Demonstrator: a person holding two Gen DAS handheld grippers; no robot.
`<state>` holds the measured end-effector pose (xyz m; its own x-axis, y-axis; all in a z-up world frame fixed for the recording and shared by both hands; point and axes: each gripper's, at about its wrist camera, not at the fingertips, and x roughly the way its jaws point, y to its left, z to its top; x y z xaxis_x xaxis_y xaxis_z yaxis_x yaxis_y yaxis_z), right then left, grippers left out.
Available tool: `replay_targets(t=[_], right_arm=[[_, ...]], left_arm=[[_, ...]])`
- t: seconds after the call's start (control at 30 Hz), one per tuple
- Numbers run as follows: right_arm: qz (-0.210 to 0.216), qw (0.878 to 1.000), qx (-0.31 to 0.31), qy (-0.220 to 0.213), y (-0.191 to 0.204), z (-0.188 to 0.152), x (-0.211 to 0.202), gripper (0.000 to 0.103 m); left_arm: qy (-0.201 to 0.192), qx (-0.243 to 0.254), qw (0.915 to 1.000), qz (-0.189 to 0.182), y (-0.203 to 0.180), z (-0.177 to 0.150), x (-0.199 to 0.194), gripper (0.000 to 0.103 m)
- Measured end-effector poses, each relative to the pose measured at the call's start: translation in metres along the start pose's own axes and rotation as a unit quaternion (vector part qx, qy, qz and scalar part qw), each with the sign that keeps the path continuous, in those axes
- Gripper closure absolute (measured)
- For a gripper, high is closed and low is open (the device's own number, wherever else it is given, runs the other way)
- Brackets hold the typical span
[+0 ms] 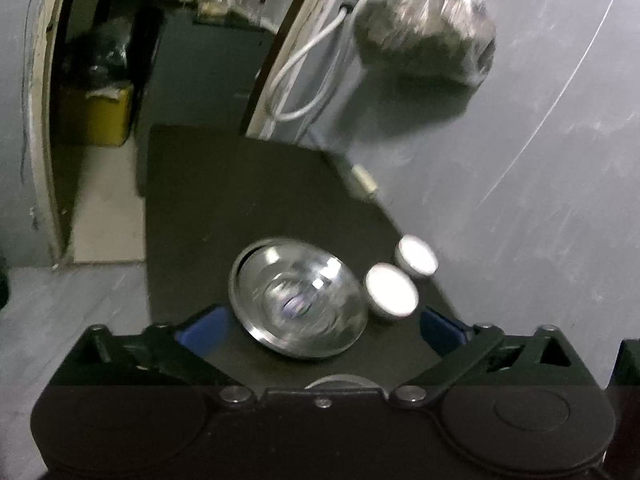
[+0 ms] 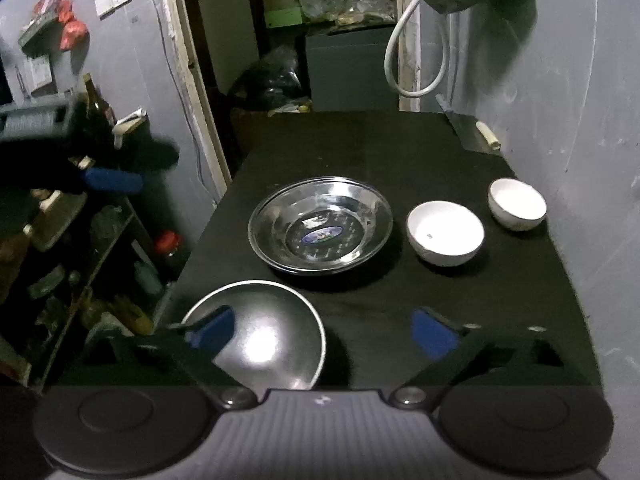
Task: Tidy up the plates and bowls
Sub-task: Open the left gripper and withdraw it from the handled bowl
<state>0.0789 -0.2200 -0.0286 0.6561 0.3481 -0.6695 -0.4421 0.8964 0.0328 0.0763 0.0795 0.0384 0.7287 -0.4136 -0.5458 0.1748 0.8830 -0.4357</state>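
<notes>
A wide steel plate (image 2: 320, 228) with a sticker in its middle rests on the black table (image 2: 360, 148). To its right sit two white bowls, the larger (image 2: 446, 234) nearer and the smaller (image 2: 517, 204) by the wall. A second steel dish (image 2: 264, 336) lies at the table's front edge. My right gripper (image 2: 323, 334) hangs open above that dish, pads touching nothing. The blurred left wrist view shows the steel plate (image 1: 298, 300) and both bowls (image 1: 390, 290) (image 1: 416, 256). My left gripper (image 1: 320, 330) is open over the plate, holding nothing. One of its blue fingers (image 2: 114, 181) shows at the left.
A grey wall (image 2: 580, 160) runs along the table's right side. A filled bag (image 1: 424, 28) and a white cable (image 2: 400, 64) hang above the far end. A small pale tube (image 2: 488, 132) lies at the back right. A cluttered shelf (image 2: 80, 248) stands left of the table.
</notes>
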Motion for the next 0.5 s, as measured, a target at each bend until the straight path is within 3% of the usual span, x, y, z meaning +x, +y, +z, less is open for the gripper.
replay_targets(t=[0.3,0.5], right_arm=[[-0.044,0.998,-0.014,-0.035,-0.002,0.018,-0.014,0.0],[-0.05,0.998,0.008,-0.038,-0.017,0.025,0.0,0.0]], left_arm=[[-0.063,0.018,0.9977,-0.018,-0.013,0.005,0.002,0.001],[-0.075,0.015,0.9971,0.006,-0.014,0.014,0.01,0.001]])
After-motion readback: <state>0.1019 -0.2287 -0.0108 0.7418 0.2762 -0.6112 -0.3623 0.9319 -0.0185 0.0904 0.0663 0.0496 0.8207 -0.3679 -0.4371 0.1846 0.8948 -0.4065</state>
